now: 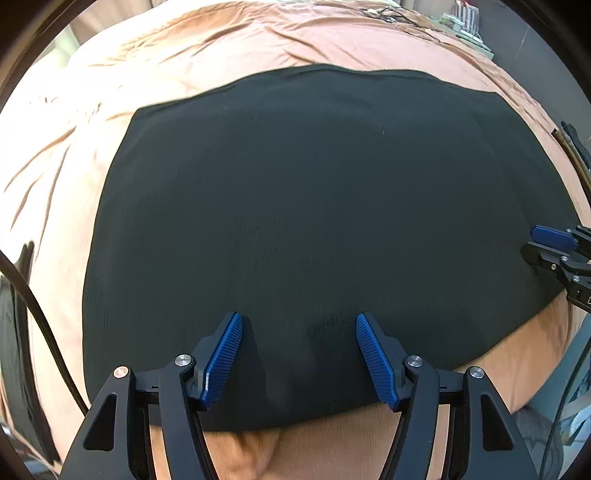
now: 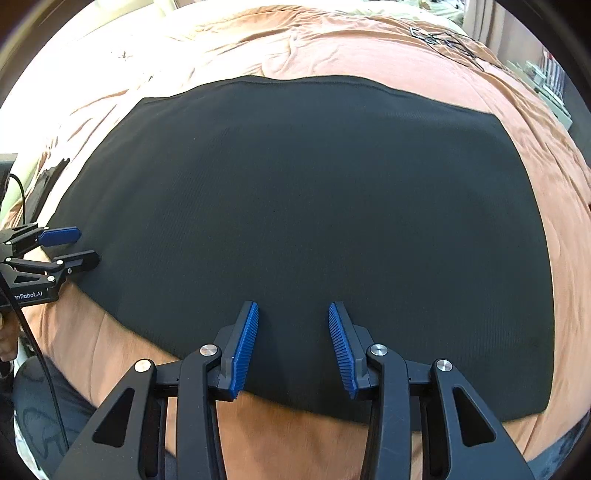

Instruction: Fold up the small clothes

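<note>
A black garment (image 1: pixel 314 206) lies spread flat on an orange bedspread (image 1: pixel 166 55); in the right wrist view the same black garment (image 2: pixel 314 206) fills the middle. My left gripper (image 1: pixel 299 317) hangs over its near edge, jaws wide apart, with a slight pucker of cloth below them and nothing pinched. My right gripper (image 2: pixel 293 304) stands over the near edge further right, jaws apart with bare cloth under the gap. Each gripper shows in the other's view: the right gripper (image 1: pixel 529 242) at the garment's right side, the left gripper (image 2: pixel 86 244) at its left side.
The orange bedspread (image 2: pixel 369 40) is wrinkled beyond the garment. A black cable (image 1: pixel 40 314) runs down the left. Thin dark wires (image 2: pixel 443 38) lie at the bed's far end, with cluttered shelves (image 1: pixel 465 22) past it. A person's patterned trouser leg (image 2: pixel 44 417) sits at the bed's near edge.
</note>
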`<state>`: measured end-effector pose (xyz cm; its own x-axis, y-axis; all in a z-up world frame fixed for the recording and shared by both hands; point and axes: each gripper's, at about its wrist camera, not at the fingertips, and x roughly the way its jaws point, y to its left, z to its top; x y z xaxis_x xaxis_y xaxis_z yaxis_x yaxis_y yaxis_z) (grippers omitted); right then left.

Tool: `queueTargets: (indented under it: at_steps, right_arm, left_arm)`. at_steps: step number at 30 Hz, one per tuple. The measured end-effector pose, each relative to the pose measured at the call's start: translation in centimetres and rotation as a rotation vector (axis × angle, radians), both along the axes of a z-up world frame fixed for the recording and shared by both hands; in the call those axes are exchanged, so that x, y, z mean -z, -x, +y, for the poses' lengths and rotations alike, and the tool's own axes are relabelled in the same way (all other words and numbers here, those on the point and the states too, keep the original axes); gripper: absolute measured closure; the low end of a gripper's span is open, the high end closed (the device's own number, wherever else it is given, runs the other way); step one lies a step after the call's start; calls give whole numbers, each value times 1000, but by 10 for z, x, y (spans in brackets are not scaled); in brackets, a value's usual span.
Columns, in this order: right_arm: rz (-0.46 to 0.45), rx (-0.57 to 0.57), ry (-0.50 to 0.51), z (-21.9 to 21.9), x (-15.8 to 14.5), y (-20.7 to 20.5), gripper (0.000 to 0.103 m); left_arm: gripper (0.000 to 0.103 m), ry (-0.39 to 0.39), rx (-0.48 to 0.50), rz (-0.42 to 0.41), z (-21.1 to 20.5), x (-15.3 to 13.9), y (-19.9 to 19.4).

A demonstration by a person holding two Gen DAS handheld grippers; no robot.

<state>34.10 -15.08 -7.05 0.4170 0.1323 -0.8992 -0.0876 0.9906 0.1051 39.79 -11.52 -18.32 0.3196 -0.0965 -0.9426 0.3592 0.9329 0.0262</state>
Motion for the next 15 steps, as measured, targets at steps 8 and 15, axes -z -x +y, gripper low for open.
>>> queueTargets:
  at_steps: [8, 15]
  right_arm:
    - [19, 10, -34, -15, -4, 21, 65]
    - [-21, 61, -129, -24, -24, 46, 65]
  left_arm:
    - [35, -8, -22, 33, 18, -2, 29]
    - [35, 45, -71, 19, 46, -9, 45]
